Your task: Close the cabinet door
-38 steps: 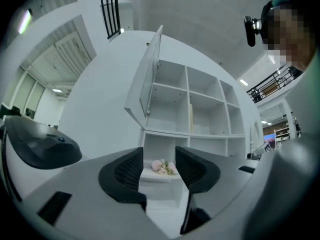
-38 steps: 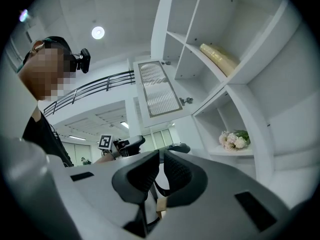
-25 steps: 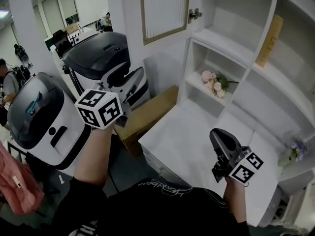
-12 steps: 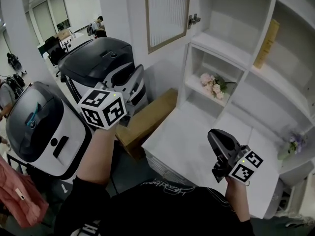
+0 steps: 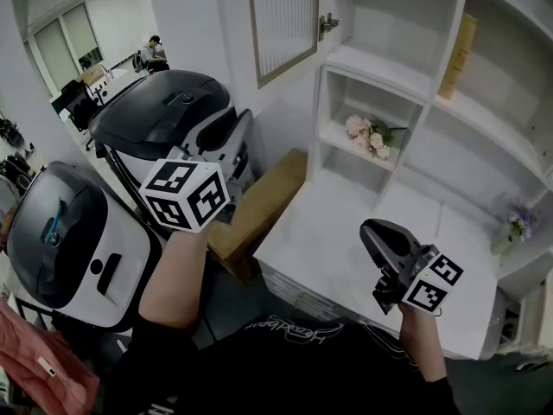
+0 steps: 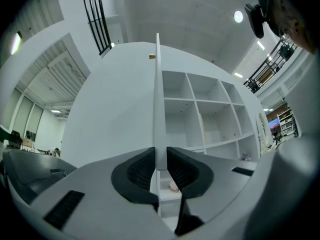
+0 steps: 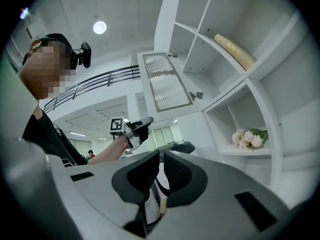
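While the cabinet door [image 5: 283, 20], a ribbed-glass panel in a wooden frame, stands swung well out on its hinge [image 5: 327, 26] at the top of the white shelf unit [image 5: 380, 69], you should judge the task as barely begun: no closing travel shows, and the whole swing back to the frame is left. Your left gripper [image 6: 160, 158] points at the door's free edge, which appears edge-on between its jaws near the lower corner. The jaws are narrow and closing on that edge, and the pads look on the point of contact rather than firmly clamped. Your right gripper [image 7: 161, 164] hovers above the worktop [image 5: 333, 232], well apart from the door, its jaws drawn almost together with nothing between them. What remains, by this reading, is to secure or push the edge and carry the door round its hinge until it sits flush. As for the compartments, the one that the door serves shows nothing in the part visible. The small one below it holds a pink bouquet [image 5: 367, 137]. An upper compartment to the right holds a long tan object [image 5: 458, 54] leaning upright, its kind unclear. A low shelf at the far right carries purple flowers [image 5: 517, 226]. A cardboard box [image 5: 259, 204] lies on the floor beside the unit.
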Motion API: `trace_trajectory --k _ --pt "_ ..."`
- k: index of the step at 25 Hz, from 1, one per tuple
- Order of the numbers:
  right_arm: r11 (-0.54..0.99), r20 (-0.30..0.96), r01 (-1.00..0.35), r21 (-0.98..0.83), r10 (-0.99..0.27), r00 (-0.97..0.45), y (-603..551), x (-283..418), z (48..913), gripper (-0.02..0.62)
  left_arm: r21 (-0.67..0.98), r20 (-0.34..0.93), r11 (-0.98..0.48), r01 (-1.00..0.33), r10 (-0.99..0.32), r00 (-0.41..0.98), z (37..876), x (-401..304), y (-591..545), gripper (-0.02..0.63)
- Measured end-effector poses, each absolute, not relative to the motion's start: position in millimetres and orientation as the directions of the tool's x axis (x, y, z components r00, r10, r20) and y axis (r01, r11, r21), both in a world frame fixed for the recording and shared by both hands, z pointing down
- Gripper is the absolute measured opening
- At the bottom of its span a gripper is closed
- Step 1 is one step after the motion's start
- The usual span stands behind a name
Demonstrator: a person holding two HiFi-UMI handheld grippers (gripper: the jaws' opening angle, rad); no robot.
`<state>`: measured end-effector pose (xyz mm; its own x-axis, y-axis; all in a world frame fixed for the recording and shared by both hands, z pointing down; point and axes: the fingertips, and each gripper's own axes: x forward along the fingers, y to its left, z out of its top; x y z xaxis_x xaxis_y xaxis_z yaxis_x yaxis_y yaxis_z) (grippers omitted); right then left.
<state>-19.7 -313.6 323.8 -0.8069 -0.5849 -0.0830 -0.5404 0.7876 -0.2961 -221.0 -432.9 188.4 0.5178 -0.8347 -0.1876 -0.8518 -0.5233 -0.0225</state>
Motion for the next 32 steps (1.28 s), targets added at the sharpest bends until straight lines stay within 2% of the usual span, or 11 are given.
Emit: trace_trajectory --k 10,17,21,26,32 --pt "0.741 -0.069 -0.586 -0.327 -0.637 -0.768 -297.7 -27.8 351.8 0.055 -0.028 -0.213 -0.566 -0.824 -0.802 0.558 188.7 -210.7 -425.1 0.089" --pt "0.757 -0.099 -0.567 -0.325 -0.624 -0.775 -295.1 -19.0 347.3 0.055 -0.049 -0.198 -0.63 -0.775 -0.755 0.625 189.3 -176.7 -409.5 0.103" --pt "0.77 -0.116 -0.551 -0.321 -0.61 -0.784 -294.8 -5.2 338.4 0.055 -0.09 -0.172 -0.592 -0.801 -0.783 0.598 189.9 -156.6 -404.5 0.112" --pt "0.785 -0.11 -0.538 -0.306 -0.591 -0.799 -293.9 17.8 328.4 0.055 -0.04 -0.182 -0.573 -0.818 -0.801 0.57 189.3 -146.3 -402.6 0.11" --pt "0.807 -0.118 -0.516 -0.287 -0.565 -0.817 -296.3 44.2 311.7 0.055 -0.059 -0.154 -0.575 -0.816 -0.802 0.577 188.9 -117.8 -396.5 0.118"
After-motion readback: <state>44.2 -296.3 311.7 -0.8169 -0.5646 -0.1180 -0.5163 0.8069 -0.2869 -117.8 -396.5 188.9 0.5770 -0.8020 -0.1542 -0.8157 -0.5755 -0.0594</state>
